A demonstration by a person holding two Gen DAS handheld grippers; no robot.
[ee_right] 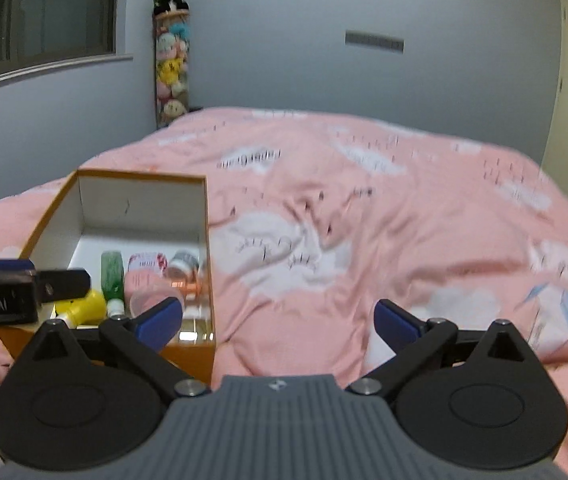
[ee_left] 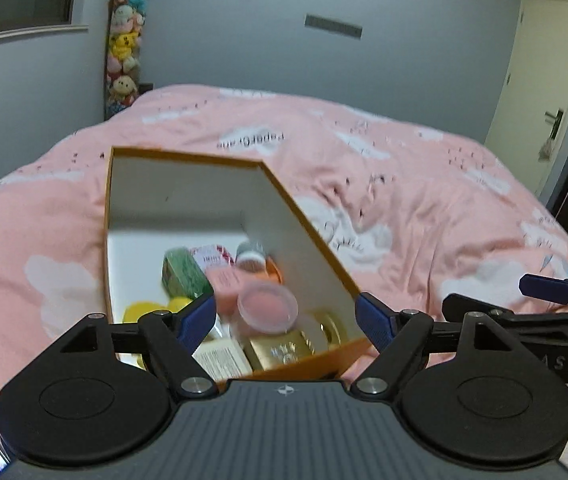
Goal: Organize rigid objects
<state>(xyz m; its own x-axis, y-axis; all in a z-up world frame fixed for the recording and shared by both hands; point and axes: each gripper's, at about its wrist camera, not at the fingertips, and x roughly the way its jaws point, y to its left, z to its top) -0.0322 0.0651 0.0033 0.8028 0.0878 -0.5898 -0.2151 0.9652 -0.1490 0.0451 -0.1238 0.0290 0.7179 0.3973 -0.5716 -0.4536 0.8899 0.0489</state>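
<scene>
Your left gripper (ee_left: 285, 316) and right gripper (ee_right: 278, 320) fingers are spread, empty. The box (ee_left: 303, 216) seems crowded; a careless reach may tip it on the soft bed (ee_right: 363, 220).

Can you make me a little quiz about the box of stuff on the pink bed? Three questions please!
1. True or false: the orange box sits on the pink bedspread with its top open.
2. Which lies inside the box? A) a green item B) a blue mug C) a spoon
3. Fill the gap: the left gripper hangs over the box with its fingers spread ____ and nothing between them.

Key
1. True.
2. A. A small round pink tub and a gold box lie there too.
3. Wide. The right gripper is spread the same way, over bare bedspread.
</scene>
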